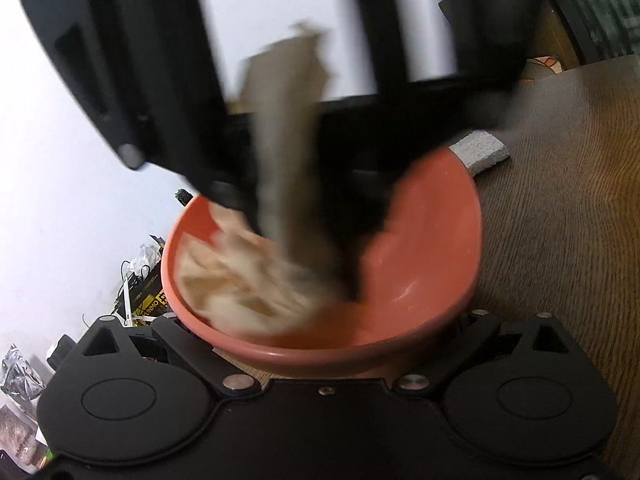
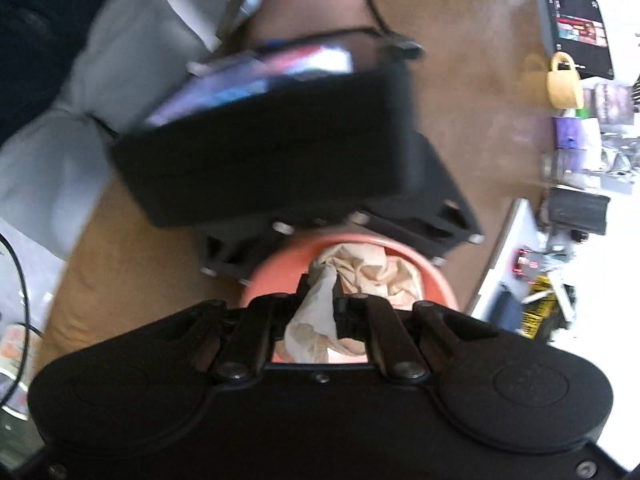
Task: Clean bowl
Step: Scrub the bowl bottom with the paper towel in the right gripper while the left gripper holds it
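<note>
While blur smears both views, the main things read clearly.

Left wrist view, bowl: the salmon-red bowl [image 1: 420, 264] fills the centre of the frame, on the brown wood-grain table [image 1: 568, 208], its near rim against the left hand-held gripper [image 1: 320, 356].
Left hand-held gripper: its arms are spread wide at either side of the bowl; whether the fingers clamp the bowl I cannot tell.
Paper: a crumpled beige paper wad [image 1: 244, 280] lies in the bowl's left half.
Sponge: a white sponge [image 1: 480, 152] sits just behind the far rim.

Right wrist view, right hand-held gripper: the right hand-held gripper [image 2: 320, 300], lower centre, is clenched on the paper wad [image 2: 316, 312] inside the bowl [image 2: 440, 284].
Mug: a yellow mug [image 2: 564, 84] stands at upper right.
</note>
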